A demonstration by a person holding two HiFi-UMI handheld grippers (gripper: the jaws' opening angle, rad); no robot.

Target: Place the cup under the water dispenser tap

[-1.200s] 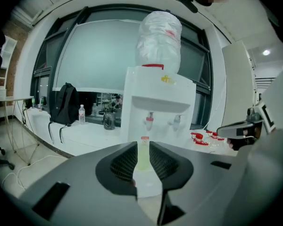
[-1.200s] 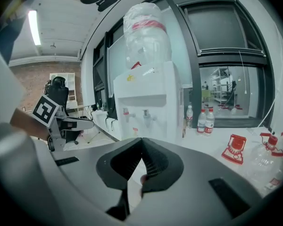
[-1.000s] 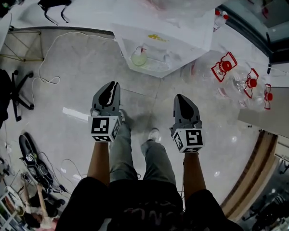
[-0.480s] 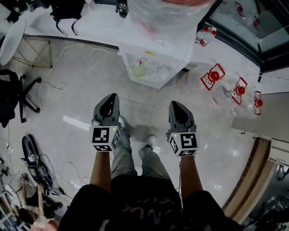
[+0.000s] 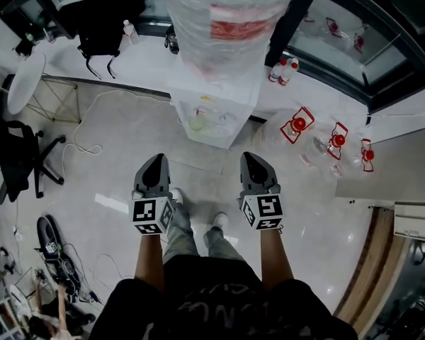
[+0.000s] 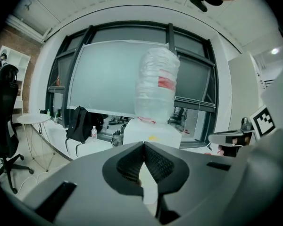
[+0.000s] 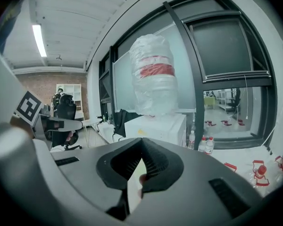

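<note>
Two-handedly holding the matte grey left hand-held gripper (image 5: 157,160) and right hand-held gripper (image 5: 249,156) side by side, aiming at the boxy white water dispenser (image 5: 219,91), pinching both ribbed jaws shut on nothing. Finding the rounded pale-green cup (image 5: 197,123) sitting in its front recess, well ahead.

No print can be read: the red label (image 5: 239,28) on the wrapped water bottle (image 5: 219,61) is blurred.

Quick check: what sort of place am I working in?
Likely an office or lab: a water dispenser by tall dark-framed windows, an office chair, water jugs on the floor.
</note>
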